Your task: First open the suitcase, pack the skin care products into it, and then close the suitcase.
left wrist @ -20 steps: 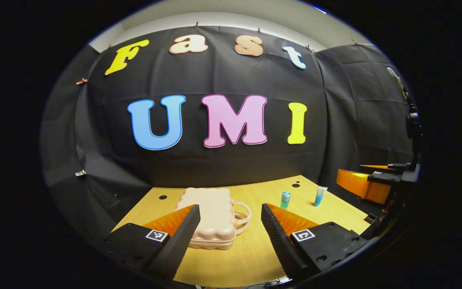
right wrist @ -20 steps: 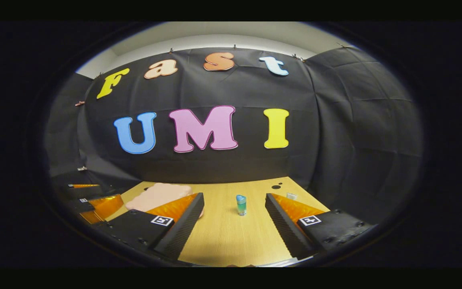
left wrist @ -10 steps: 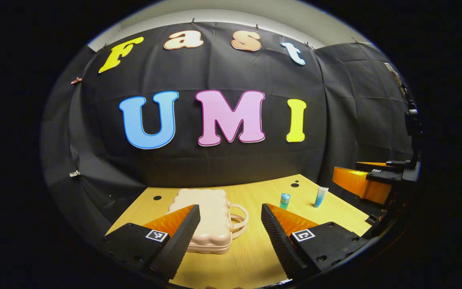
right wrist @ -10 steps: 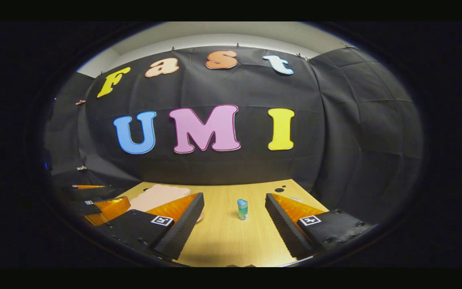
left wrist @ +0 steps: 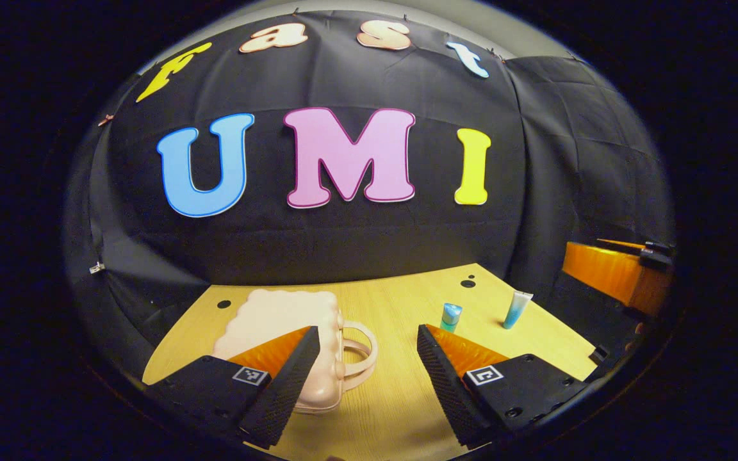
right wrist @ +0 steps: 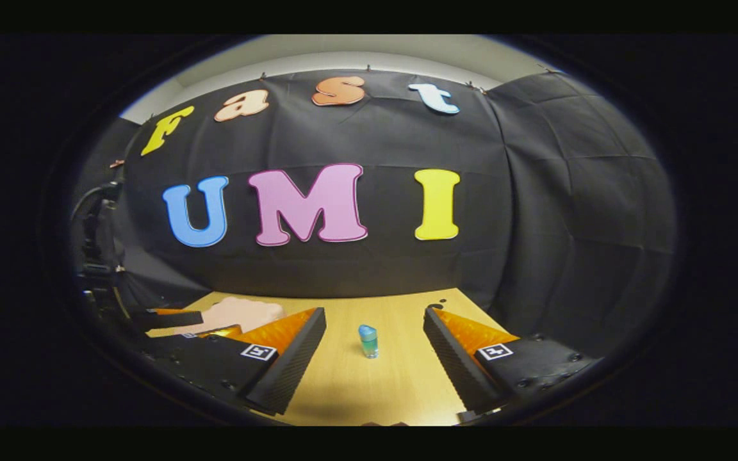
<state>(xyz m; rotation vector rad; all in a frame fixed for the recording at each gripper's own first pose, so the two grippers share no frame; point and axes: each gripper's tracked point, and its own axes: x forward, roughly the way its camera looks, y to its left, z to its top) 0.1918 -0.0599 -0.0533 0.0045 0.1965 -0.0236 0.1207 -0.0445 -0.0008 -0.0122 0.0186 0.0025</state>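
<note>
Left gripper (left wrist: 369,378): hovering low over the desk with its fingers standing wide apart and nothing between them.
Right gripper (right wrist: 375,358): hanging above the desk, fingers spread wide and gripping nothing; in the left gripper view it is showing at the far right edge (left wrist: 619,272), off the side of the desk.
Suitcase (left wrist: 279,326): pale pink with a scalloped outline, lying flat and closed on the left part of the desk, its looped handle (left wrist: 356,355) facing the gap between the left gripper's fingers; the left finger is overlapping its near corner in that view. In the right gripper view it is lying far to the left (right wrist: 234,315).
Small bottle (left wrist: 451,317): teal with a blue cap, standing upright right of the suitcase, well apart from it; in the right gripper view it is standing straight ahead between the fingers (right wrist: 368,340).
Tube (left wrist: 514,309): blue, standing near the small bottle, leaning slightly, towards the desk's right edge.
Desk (left wrist: 401,301): light wood, carrying the suitcase and both skin care products.
</note>
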